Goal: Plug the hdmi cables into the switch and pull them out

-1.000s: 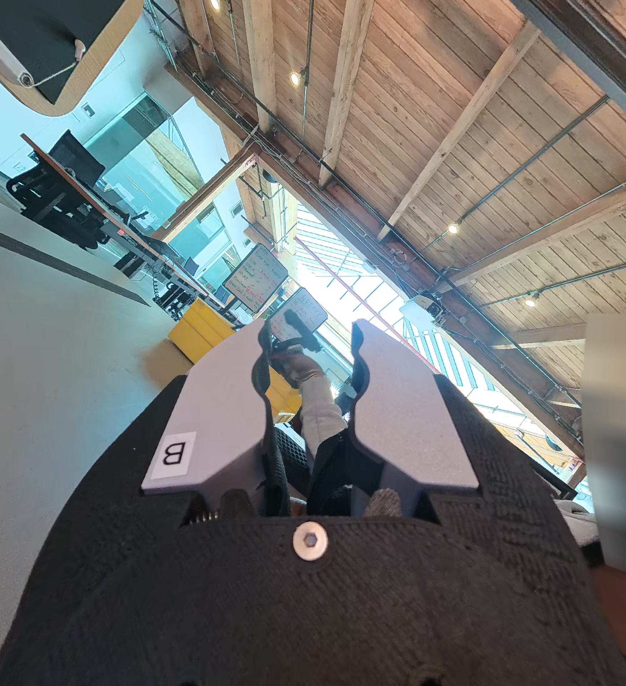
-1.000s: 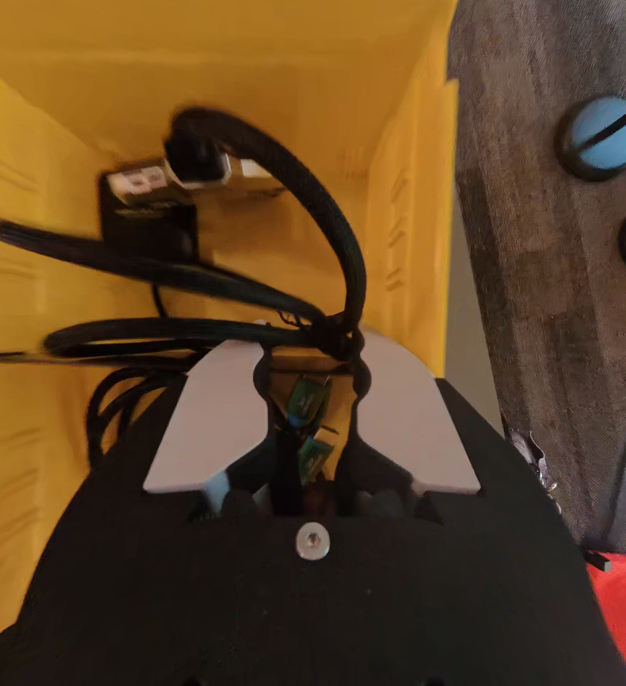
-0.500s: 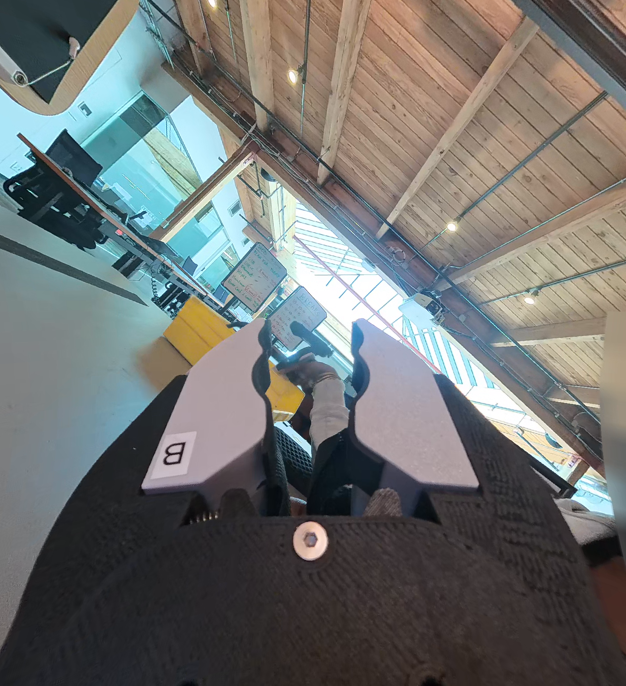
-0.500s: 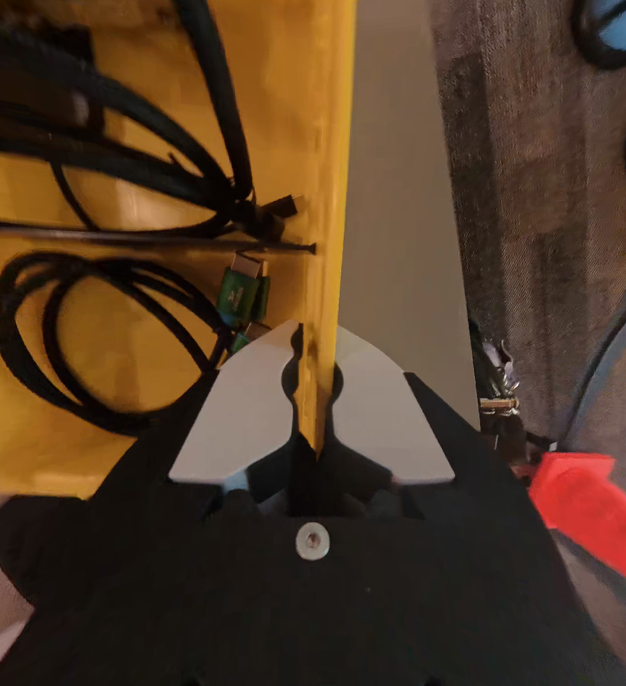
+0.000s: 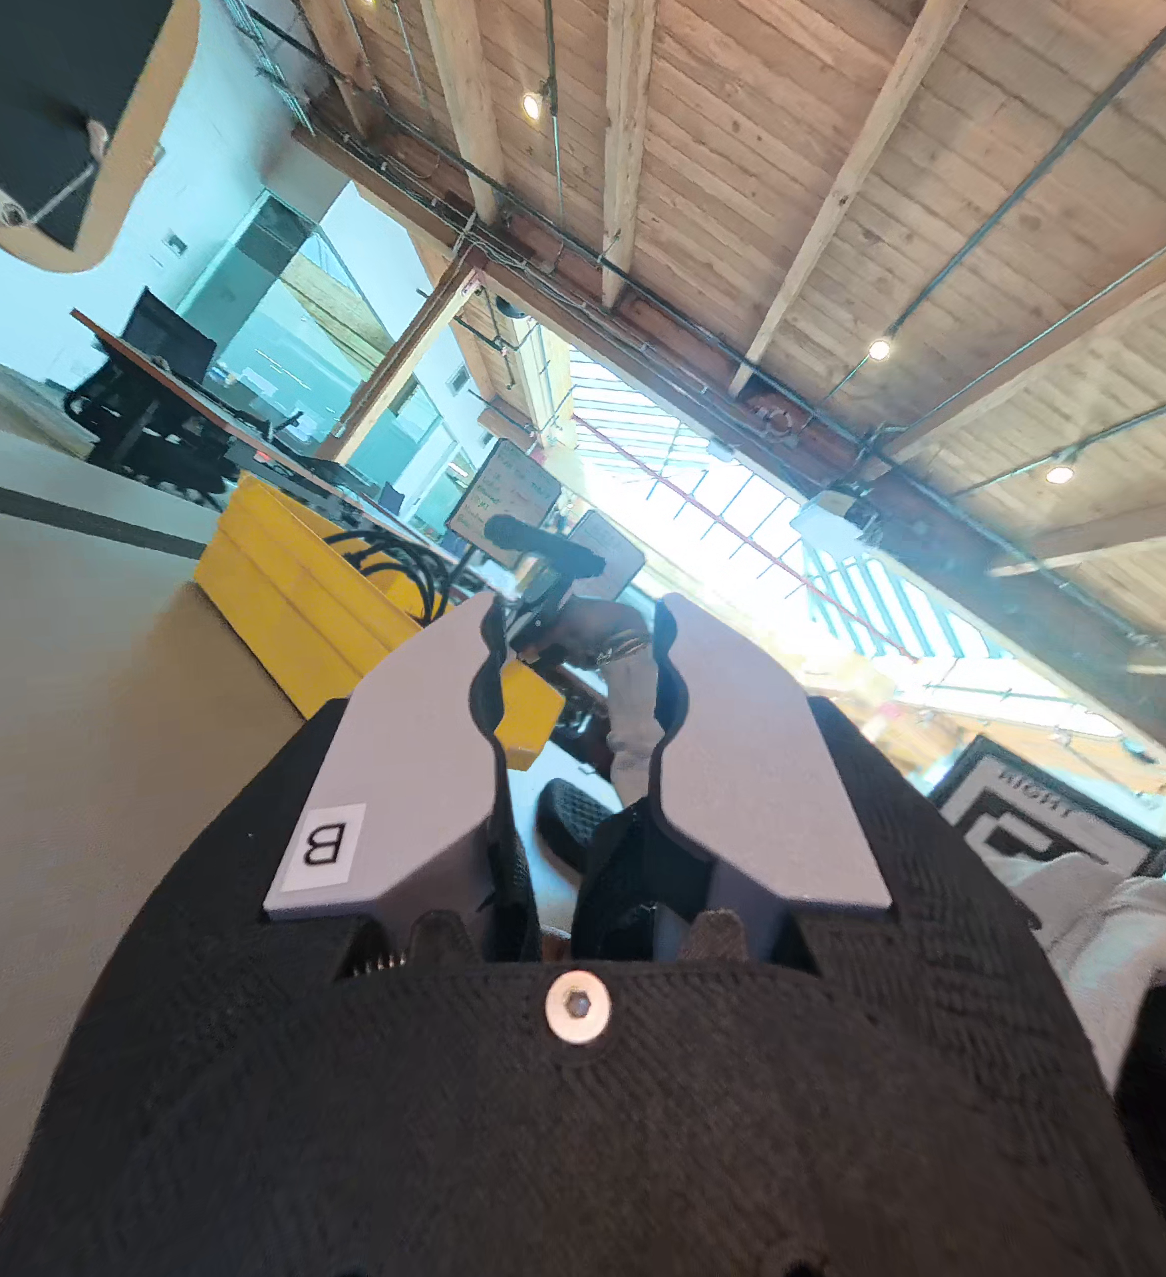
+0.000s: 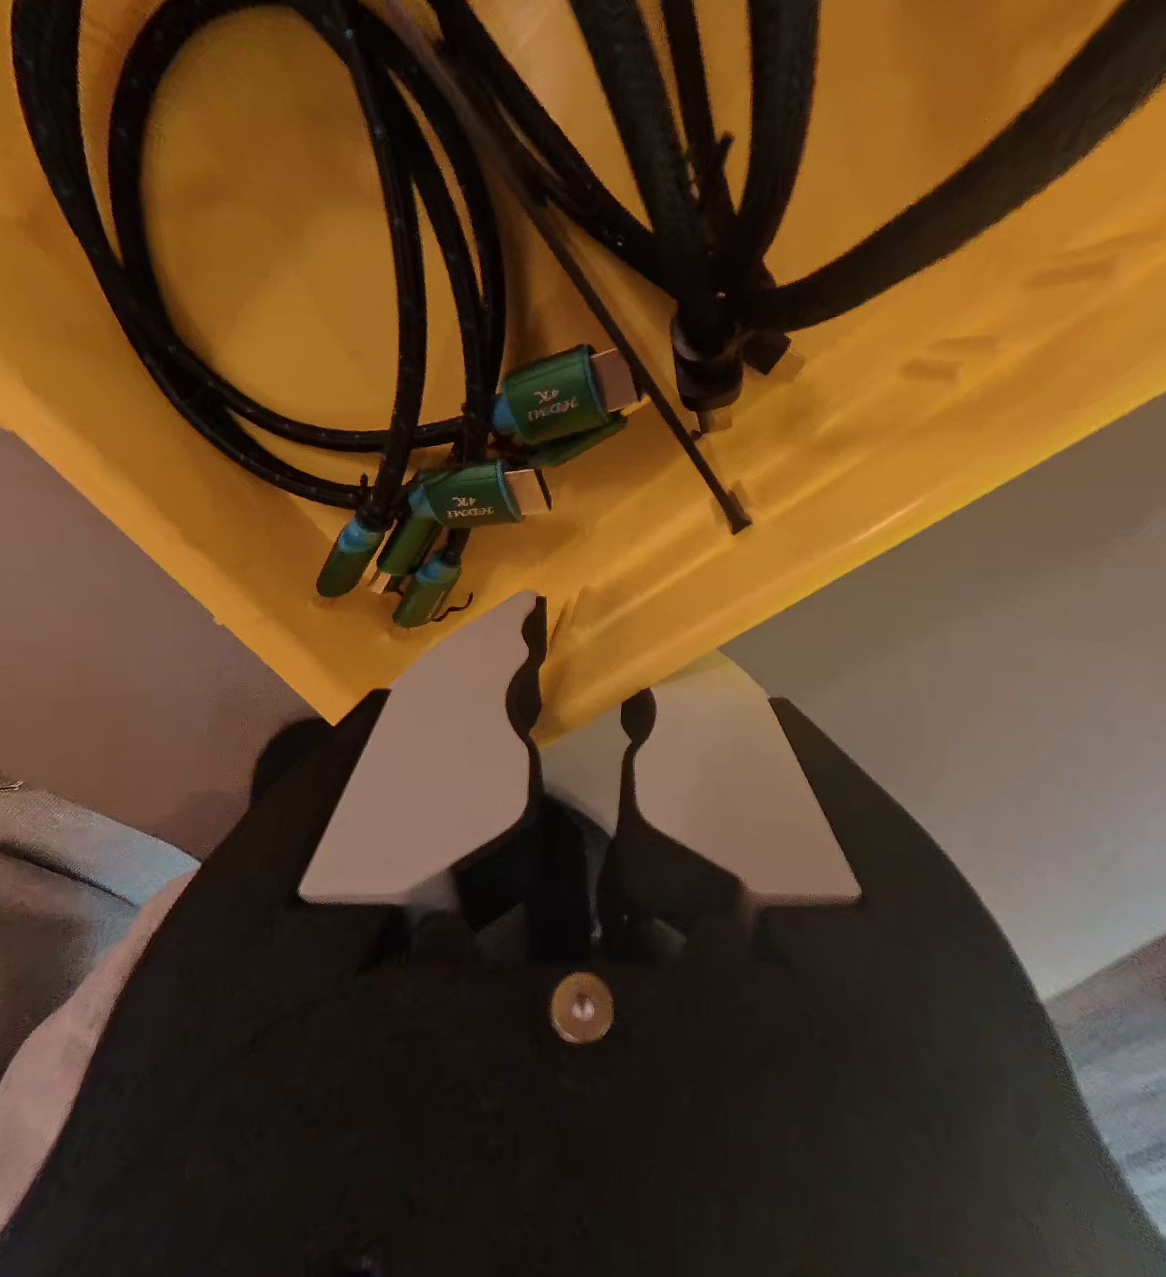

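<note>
The green-shelled HDMI plugs [image 6: 552,408] lie in the yellow bin [image 6: 808,470] just ahead of the right claw [image 6: 583,663], long axes roughly level, metal tips pointing right. That claw is clamped on the bin's wall; tilting it could spill or snag the bundled braided cables [image 6: 704,228]. The left claw [image 5: 574,646] hangs released, aimed up.

Black hand-held gripper [image 5: 573,615] — grey fingers [image 5: 421,746], silver screw [image 5: 578,1005]
</note>
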`<state>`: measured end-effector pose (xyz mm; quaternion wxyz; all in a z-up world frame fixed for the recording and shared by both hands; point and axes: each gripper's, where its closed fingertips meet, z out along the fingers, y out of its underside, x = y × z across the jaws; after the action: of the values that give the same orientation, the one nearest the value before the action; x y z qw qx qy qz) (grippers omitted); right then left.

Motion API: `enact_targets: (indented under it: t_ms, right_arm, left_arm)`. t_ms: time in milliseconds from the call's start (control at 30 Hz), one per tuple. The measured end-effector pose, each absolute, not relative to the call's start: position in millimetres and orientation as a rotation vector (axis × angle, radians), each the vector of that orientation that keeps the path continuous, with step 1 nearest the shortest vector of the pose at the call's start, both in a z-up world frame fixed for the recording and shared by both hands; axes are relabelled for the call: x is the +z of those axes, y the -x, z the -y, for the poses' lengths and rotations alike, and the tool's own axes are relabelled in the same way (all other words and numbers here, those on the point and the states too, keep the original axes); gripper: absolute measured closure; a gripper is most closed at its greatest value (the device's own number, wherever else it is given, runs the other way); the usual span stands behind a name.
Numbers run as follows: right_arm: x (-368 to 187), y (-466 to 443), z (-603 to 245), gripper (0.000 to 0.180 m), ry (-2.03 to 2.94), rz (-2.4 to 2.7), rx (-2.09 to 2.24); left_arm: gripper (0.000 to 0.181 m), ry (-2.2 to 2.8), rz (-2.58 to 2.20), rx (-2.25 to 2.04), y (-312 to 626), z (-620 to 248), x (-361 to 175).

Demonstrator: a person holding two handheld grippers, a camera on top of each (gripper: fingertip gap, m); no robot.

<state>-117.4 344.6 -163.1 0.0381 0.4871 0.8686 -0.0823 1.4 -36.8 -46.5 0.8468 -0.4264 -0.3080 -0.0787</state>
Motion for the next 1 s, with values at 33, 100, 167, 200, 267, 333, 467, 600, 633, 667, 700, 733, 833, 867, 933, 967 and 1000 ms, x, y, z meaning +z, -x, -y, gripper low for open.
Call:
enact_targets:
  t_ms: [33, 100, 167, 200, 267, 333, 467, 600, 633, 667, 700, 733, 833, 867, 933, 967, 1000]
  right_arm:
    - [-163, 122, -329, 0.16, -1.446, -2.688, -0.27]
    - [-163, 129, -300, 0.16, -1.371, -2.716, -0.303]
    - [-164, 132, -275, 0.159, -1.295, -2.758, -0.306]
    - [-164, 133, -264, 0.159, -1.25, -2.786, -0.305]
    - [-164, 133, -241, 0.158, -1.155, -2.834, -0.315]
    - [-165, 134, -218, 0.157, -1.065, -2.889, -0.345]
    - [-168, 124, -162, 0.147, -0.942, -2.853, -0.484]
    - [-167, 109, -102, 0.132, -0.878, -2.683, -0.666]
    - [-166, 109, -88, 0.131, -0.882, -2.648, -0.72]
    - [-165, 110, -75, 0.13, -0.887, -2.617, -0.773]
    - [-164, 110, -63, 0.13, -0.889, -2.588, -0.823]
    - [-163, 110, -52, 0.129, -0.886, -2.561, -0.868]
    - [-160, 107, -20, 0.127, -0.88, -2.485, -0.974]
    - [-159, 105, -10, 0.127, -0.873, -2.468, -0.999]
    - [-158, 103, 9, 0.126, -0.867, -2.436, -1.042]
    - [-157, 102, 18, 0.126, -0.873, -2.414, -1.073]
    - [-156, 103, 28, 0.125, -0.883, -2.389, -1.107]
  left_arm:
    - [0.141, 0.925, 0.645, -0.126, -3, 36, -46]
    - [0.141, 0.974, 0.624, -0.038, -12, 37, -42]
    - [0.141, 0.997, 0.575, 0.043, -33, 41, -34]
    - [0.141, 1.01, 0.561, 0.086, -46, 44, -31]
    - [0.141, 1.07, 0.567, 0.185, -70, 57, -29]
    - [0.141, 1.16, 0.609, 0.36, -90, 80, -28]
    - [0.141, 1.319, 0.786, 0.828, -122, 154, -35]
    - [0.141, 1.336, 0.98, 1.09, -139, 226, -46]
    - [0.14, 1.328, 1.028, 1.1, -140, 238, -51]
    - [0.14, 1.342, 1.045, 1.088, -141, 244, -57]
    - [0.139, 1.353, 1.055, 1.08, -142, 247, -62]
    - [0.139, 1.353, 1.072, 1.09, -141, 252, -66]
    - [0.138, 1.358, 1.111, 1.111, -137, 259, -76]
    - [0.137, 1.369, 1.115, 1.099, -135, 258, -80]
    - [0.135, 1.384, 1.144, 1.104, -129, 259, -87]
    - [0.134, 1.39, 1.161, 1.117, -126, 260, -90]
    - [0.134, 1.401, 1.172, 1.12, -123, 260, -94]
